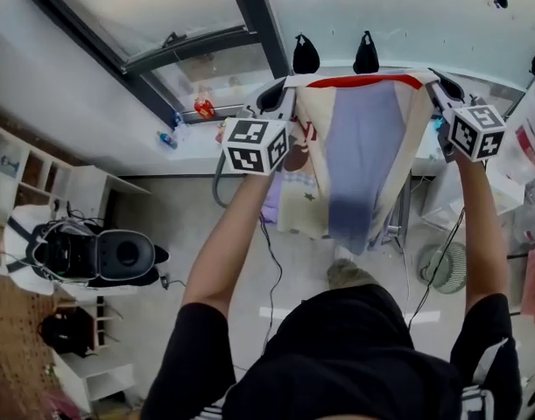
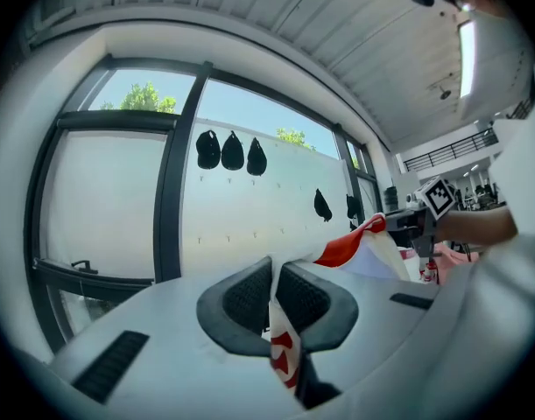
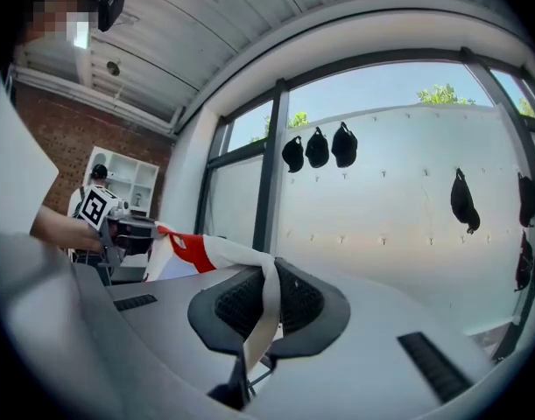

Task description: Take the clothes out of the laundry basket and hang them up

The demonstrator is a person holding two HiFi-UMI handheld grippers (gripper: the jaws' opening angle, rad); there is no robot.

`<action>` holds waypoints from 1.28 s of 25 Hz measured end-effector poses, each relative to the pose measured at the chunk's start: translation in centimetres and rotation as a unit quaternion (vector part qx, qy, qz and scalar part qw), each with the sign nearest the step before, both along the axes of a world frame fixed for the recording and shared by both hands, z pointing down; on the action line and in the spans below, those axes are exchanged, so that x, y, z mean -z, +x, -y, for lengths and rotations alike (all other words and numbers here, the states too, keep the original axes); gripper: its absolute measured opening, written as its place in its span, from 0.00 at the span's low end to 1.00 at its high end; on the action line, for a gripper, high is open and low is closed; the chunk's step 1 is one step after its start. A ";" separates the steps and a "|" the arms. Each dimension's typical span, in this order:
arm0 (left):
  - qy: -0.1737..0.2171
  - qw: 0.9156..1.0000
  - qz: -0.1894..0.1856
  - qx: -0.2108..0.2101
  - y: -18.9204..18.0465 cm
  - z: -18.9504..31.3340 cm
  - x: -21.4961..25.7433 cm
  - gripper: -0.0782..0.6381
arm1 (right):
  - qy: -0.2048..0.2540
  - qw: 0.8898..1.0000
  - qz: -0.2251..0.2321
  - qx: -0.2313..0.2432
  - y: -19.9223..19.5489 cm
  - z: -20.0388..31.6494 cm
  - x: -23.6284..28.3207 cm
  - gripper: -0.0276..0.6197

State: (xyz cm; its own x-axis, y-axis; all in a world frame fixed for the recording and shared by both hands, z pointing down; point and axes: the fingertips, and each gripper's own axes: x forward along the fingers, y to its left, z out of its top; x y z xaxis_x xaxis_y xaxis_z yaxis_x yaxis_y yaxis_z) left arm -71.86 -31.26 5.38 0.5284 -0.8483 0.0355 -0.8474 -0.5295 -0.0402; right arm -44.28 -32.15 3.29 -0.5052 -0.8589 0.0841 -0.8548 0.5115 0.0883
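A cream garment (image 1: pixel 359 147) with a red top band and a lilac inner panel hangs stretched between both grippers, held up high in front of a window. My left gripper (image 1: pixel 278 97) is shut on its left top corner; the cloth (image 2: pixel 283 344) with red marks runs between the pads (image 2: pixel 249 297). My right gripper (image 1: pixel 441 88) is shut on the right top corner, a cream strip (image 3: pixel 265 313) pinched between its pads (image 3: pixel 298 302). The far gripper (image 2: pixel 433 201) shows in the left gripper view, and the other one (image 3: pixel 96 208) in the right gripper view. No laundry basket is in view.
Black clips (image 1: pixel 306 55) hang on the pale wall beyond the window, with more (image 3: pixel 318 148) along it. A dark window frame (image 1: pixel 249 11) runs at upper left. Below on the floor stand a white shelf (image 1: pixel 26 169), a black device (image 1: pixel 96 254) and a small fan (image 1: pixel 449 267).
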 end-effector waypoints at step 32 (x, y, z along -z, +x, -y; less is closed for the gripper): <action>-0.310 0.944 0.091 -0.067 9.1 19.7 -38.1 0.38 | -0.319 0.946 -0.006 -0.057 7.4 18.8 -40.7 0.38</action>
State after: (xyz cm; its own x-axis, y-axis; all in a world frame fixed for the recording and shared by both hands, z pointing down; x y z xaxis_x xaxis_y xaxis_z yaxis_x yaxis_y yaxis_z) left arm -62.81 -50.93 43.51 0.5659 -0.5615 0.6037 -0.7806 -0.6007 0.1729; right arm -36.93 -50.94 43.94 -0.4087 -0.6801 0.6086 -0.9082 0.3688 -0.1977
